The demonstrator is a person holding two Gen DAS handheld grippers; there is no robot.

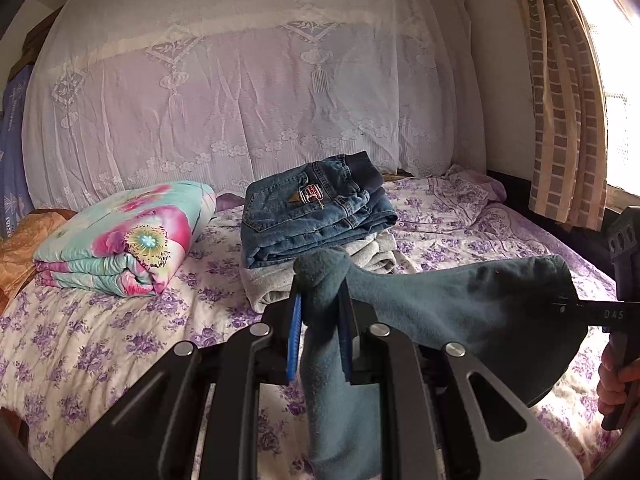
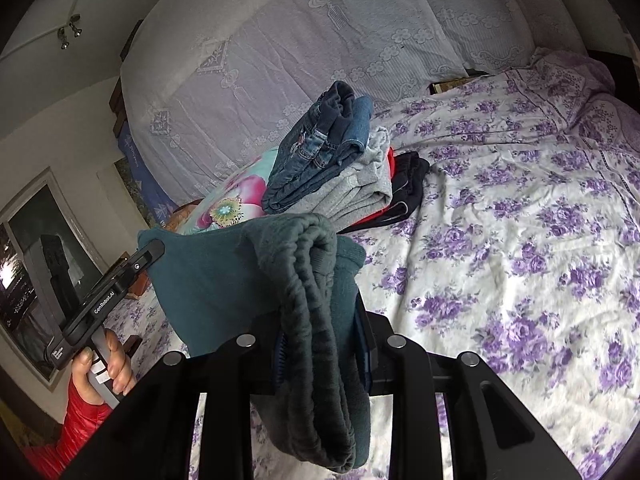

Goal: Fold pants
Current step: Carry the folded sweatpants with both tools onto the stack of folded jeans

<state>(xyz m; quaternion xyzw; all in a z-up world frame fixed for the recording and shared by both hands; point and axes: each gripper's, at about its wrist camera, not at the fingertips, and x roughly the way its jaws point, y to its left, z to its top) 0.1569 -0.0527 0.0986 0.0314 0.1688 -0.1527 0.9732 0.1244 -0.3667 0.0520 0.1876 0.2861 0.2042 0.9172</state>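
Teal fleece pants (image 1: 460, 300) hang stretched between both grippers above the bed. My left gripper (image 1: 320, 298) is shut on one bunched end, and fabric droops down between its blue pads. At the right edge of that view, my right gripper (image 1: 568, 304) pinches the other end. In the right wrist view, my right gripper (image 2: 322, 344) is shut on the thick ribbed waistband of the pants (image 2: 208, 280). The left gripper (image 2: 154, 250) clamps the far corner there, held by a hand with a red sleeve.
A stack of folded clothes, jeans (image 1: 316, 212) on grey, red and black pieces (image 2: 404, 188), sits mid-bed. A folded floral quilt (image 1: 120, 240) lies to its left. The purple-flowered sheet (image 2: 520, 240) spreads out on the right. A lace cover (image 1: 240, 100) hangs behind, with a curtained window (image 1: 568, 120) beside it.
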